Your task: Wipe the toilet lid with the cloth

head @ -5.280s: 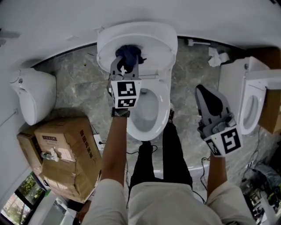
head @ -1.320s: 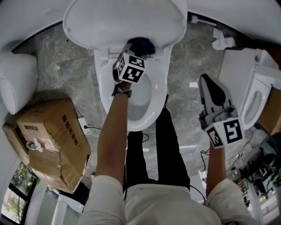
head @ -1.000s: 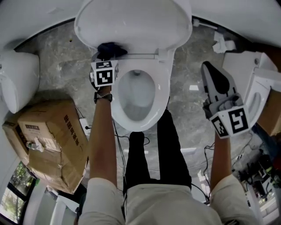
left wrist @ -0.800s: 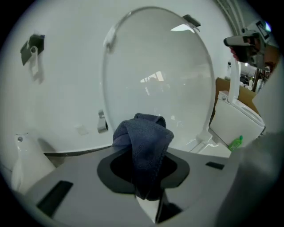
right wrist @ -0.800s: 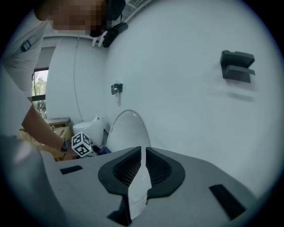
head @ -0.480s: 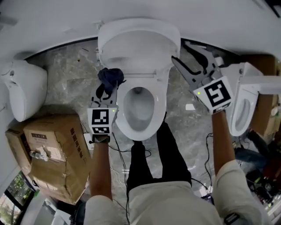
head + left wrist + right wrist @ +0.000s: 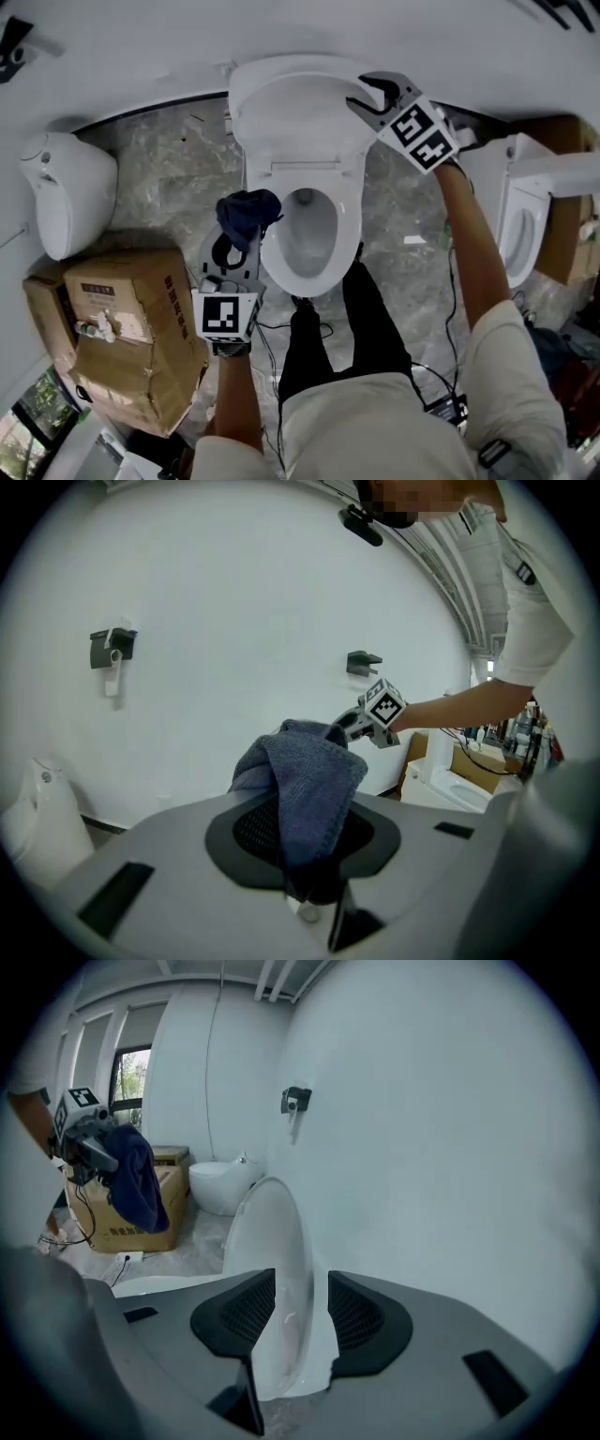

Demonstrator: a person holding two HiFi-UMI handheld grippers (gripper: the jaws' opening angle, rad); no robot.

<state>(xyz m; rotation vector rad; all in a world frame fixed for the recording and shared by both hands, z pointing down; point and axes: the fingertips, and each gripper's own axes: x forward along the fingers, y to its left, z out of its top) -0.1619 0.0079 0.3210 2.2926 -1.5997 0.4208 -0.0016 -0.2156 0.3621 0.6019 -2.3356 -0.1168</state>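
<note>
The white toilet lid (image 7: pixel 295 112) stands raised above the open seat (image 7: pixel 309 267). My left gripper (image 7: pixel 242 236) is held off the toilet's left side, shut on a dark blue cloth (image 7: pixel 247 214) that bunches over its jaws. The left gripper view shows that cloth (image 7: pixel 305 789) draped between the pads, in front of the wall. My right gripper (image 7: pixel 367 94) is at the lid's upper right edge. In the right gripper view its jaws (image 7: pixel 302 1307) are open and straddle the lid's rim (image 7: pixel 272 1260), with a gap on the right side.
A second white toilet (image 7: pixel 70 192) and a cardboard box (image 7: pixel 122 328) stand to the left. Another toilet (image 7: pixel 520 216) stands to the right. The person's legs (image 7: pixel 328 328) are in front of the bowl, and cables lie on the grey floor. Wall brackets (image 7: pixel 111 649) hang above.
The left gripper has drawn back from the lid's hinge, toward me and leftward, taking the cloth. The right gripper has opened and swung from the right side onto the lid's edge.
</note>
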